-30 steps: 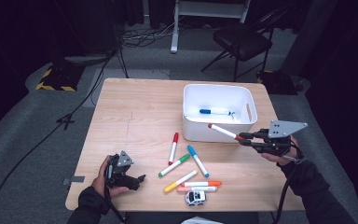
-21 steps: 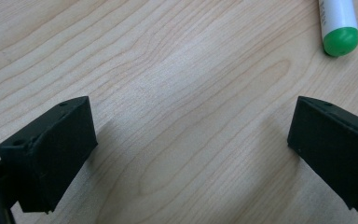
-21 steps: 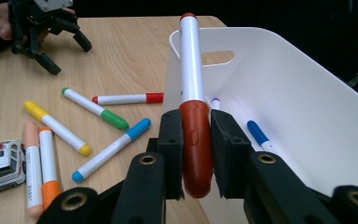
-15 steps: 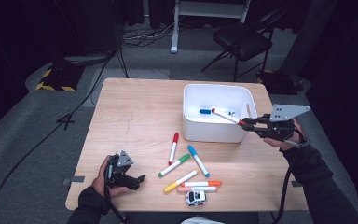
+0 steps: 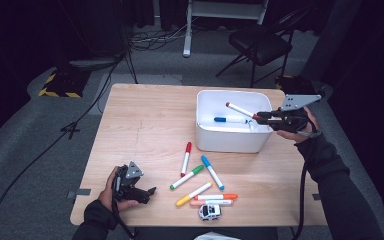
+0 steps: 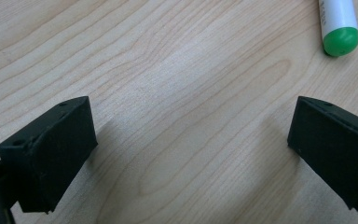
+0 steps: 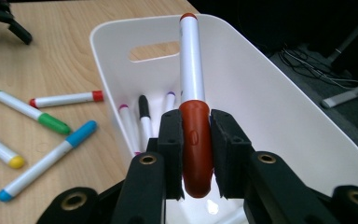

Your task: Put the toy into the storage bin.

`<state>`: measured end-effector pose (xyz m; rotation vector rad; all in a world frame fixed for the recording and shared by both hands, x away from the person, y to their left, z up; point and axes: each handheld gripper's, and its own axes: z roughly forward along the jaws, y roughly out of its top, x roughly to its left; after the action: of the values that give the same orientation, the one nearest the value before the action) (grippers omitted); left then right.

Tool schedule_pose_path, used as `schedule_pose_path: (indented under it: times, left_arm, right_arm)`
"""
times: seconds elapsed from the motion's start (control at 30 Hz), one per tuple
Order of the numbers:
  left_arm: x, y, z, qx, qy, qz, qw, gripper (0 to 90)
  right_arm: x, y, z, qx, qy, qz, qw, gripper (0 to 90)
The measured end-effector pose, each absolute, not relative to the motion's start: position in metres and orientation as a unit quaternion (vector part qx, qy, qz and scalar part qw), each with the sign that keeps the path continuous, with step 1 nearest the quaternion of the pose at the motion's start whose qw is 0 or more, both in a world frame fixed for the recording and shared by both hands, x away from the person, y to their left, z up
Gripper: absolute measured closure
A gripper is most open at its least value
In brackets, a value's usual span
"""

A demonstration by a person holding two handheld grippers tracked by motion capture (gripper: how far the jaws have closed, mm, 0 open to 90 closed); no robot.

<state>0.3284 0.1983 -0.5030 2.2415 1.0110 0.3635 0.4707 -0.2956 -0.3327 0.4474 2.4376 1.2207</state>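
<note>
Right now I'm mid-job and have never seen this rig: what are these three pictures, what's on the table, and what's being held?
There is no robot arm: a person holds a hand-held gripper in each hand. The high view looks down on the wooden table. The other two come from cameras riding on each gripper, looking along its black jaws.

The right hand-held gripper is shut on a red marker, held over the white bin, which already has markers inside. The left hand-held gripper rests low at the table's near left, its jaws open around nothing.

Loose on the table lie several markers, among them a green marker and a blue marker, plus a small toy car.
</note>
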Motion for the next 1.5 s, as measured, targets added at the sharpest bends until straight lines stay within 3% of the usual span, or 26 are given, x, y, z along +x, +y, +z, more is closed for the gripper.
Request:
schedule_pose_path:
  times: [0.57,1.5]
  left_arm:
    - [0.328,0.198,-0.503,0.854,0.385,0.138,0.322,1.2]
    - [0.328,0.198,-0.503,0.854,0.385,0.138,0.322,1.2]
  right_arm:
    - [0.497,-0.286,-0.344,0.164,0.897,0.375,0.166,75.3]
    - [0.493,-0.297,-0.350,0.167,0.925,0.307,0.150,74.4]
